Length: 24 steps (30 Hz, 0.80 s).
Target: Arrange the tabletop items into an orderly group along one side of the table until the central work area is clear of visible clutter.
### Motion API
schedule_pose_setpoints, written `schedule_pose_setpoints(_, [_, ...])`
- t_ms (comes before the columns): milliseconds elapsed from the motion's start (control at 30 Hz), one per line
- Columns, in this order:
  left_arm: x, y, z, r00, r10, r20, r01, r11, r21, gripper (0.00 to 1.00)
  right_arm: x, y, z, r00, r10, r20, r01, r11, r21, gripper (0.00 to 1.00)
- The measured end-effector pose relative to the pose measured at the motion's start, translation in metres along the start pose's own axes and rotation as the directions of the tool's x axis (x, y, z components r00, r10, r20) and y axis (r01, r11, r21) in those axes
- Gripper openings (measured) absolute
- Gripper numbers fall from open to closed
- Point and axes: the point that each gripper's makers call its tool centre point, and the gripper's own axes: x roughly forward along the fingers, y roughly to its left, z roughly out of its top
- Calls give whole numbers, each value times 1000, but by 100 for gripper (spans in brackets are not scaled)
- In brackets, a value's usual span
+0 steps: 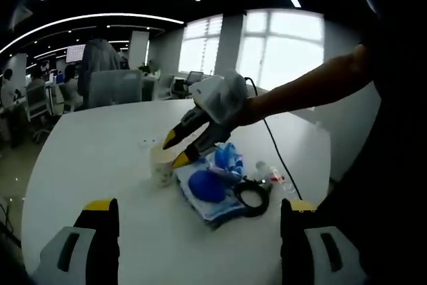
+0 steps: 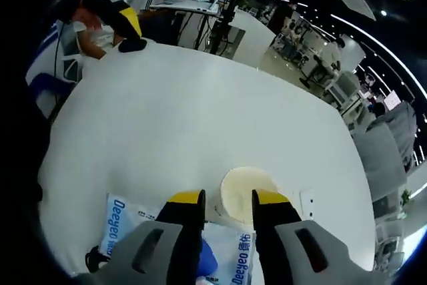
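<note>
A: Where do the tabletop items sit?

B: On the round white table (image 1: 100, 158). In the left gripper view a cream paper cup (image 1: 162, 163) stands upright near the middle, and just beside it lies a flat clear plastic packet with blue printing (image 1: 213, 195). A round blue object (image 1: 203, 185) rests on the packet, and a coiled black cable (image 1: 252, 195) lies at its far edge. A small clear bottle-like item with a red mark (image 1: 272, 175) lies just past the cable; it is too small to identify further.

A: And the right gripper?

B: The right gripper (image 1: 179, 150), grey-bodied with yellow-tipped black jaws, reaches in from the right of that view on the person's bare forearm (image 1: 300, 91). Its jaws are spread apart, one tip over the cup's rim and the other at the cup's near side by the packet. In the right gripper view the same jaws (image 2: 227, 198) stand parted with the cup's open mouth (image 2: 247, 195) between and just beyond the tips, nothing clamped. The packet (image 2: 127, 221) lies under the jaws.

A: The left gripper?

B: The left gripper (image 1: 200, 208) shows its two jaws wide apart at the bottom of its own view, released, above bare table and well short of the items.

A: Anything around the table?

B: Office chairs (image 1: 113, 88), desks and bright windows (image 1: 267, 48) stand beyond it.
</note>
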Motion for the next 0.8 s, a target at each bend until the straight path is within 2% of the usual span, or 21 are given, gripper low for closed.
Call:
schedule_pose_setpoints(200, [-1,-4,2,1000,-3,2,3,1000,16,100,-15,-6,4,997,-54,48,47,991,122,32])
schedule_pose_setpoints(300, [-1,-6,4,1000,-5,3,5,1000,21,100,-29,-8,4,994,-86,72,70,978,195,36])
schedule_pose_setpoints(533, [0,-15,6,1000,-13,1,13,999,38,100,-57,-1,-5,987,-133,92,101,950,294,47])
schedule_pose_setpoints(600, [0,-19,7,1000,-14,4,14,999,41,100,-71,0,-10,979,-175,101,125,916,381,51])
schedule_pose_setpoints(700, [1,-25,10,1000,-17,8,17,999,45,100,-88,6,-23,973,-211,97,145,878,455,57])
schedule_pose_setpoints(800, [3,-31,12,1000,-20,14,19,999,50,100,-101,10,-32,967,-237,91,163,853,495,60])
